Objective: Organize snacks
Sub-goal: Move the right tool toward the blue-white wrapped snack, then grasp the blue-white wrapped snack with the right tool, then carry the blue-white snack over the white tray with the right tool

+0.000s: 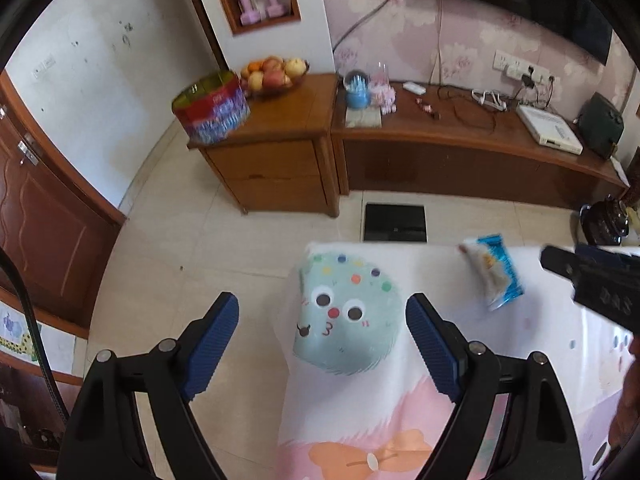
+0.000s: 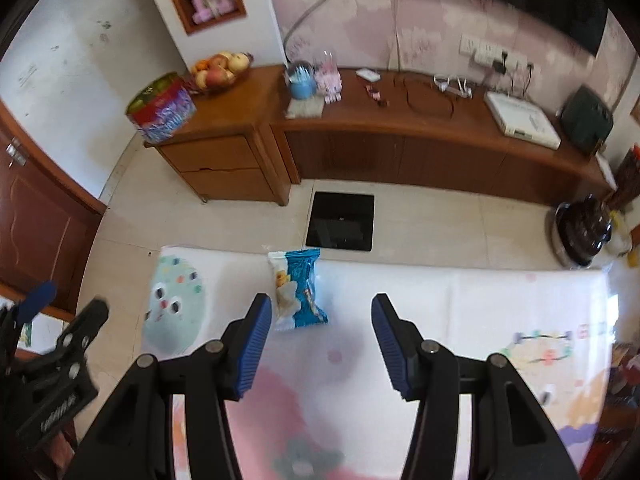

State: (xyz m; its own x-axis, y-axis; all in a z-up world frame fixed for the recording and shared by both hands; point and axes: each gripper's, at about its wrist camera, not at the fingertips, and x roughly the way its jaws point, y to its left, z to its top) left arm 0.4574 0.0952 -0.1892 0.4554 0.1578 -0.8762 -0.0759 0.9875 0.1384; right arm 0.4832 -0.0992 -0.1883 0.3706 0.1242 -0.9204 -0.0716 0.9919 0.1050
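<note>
One blue snack bag (image 2: 298,288) lies near the far edge of my table cloth (image 2: 420,292). My right tongs (image 2: 318,334) are spread, empty, and point down near it, probably to grab it. My left tongs (image 1: 322,336) gape wide too, holding nothing.
</note>
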